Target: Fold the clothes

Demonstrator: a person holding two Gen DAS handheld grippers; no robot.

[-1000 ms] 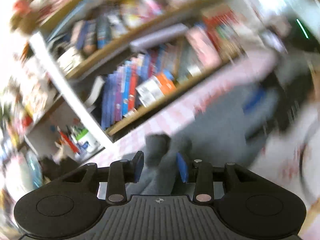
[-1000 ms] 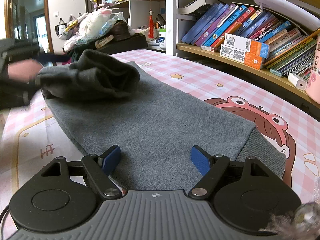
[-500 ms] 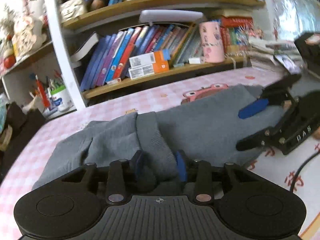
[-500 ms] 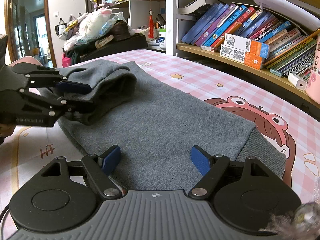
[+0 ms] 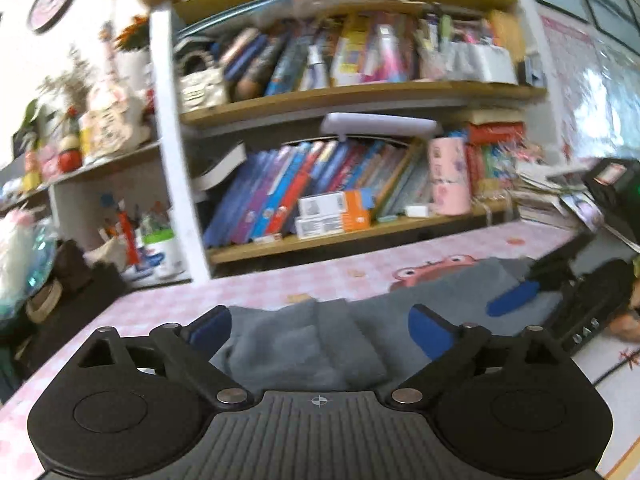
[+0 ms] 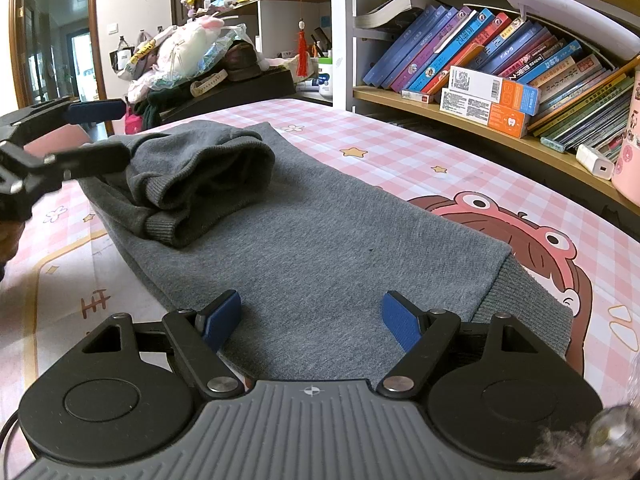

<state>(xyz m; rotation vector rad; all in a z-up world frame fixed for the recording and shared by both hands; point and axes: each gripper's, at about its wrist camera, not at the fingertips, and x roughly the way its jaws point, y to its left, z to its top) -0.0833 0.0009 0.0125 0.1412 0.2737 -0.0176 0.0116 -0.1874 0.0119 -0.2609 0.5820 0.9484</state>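
**Grey sweater part-folded on the pink checked table, both tongs released**

Your left gripper (image 5: 319, 330) and right gripper (image 6: 311, 314) both stand spread, holding nothing. The grey sweater (image 6: 320, 248) lies flat along the table (image 6: 400, 152), one sleeve (image 6: 200, 184) bunched on top at the far end. It looks soft, limp and thick; pinch it at the ribbed cuff or hem (image 6: 524, 304). A pink cup (image 5: 447, 176) sits on the shelf, contents hidden.

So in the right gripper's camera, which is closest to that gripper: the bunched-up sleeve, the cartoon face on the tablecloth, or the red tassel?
From the right gripper:
1. Cartoon face, just ahead on the right.
2. Bunched-up sleeve, farther, to the left, on the gray sweater.
3. Red tassel, far back, hanging at the shelf.
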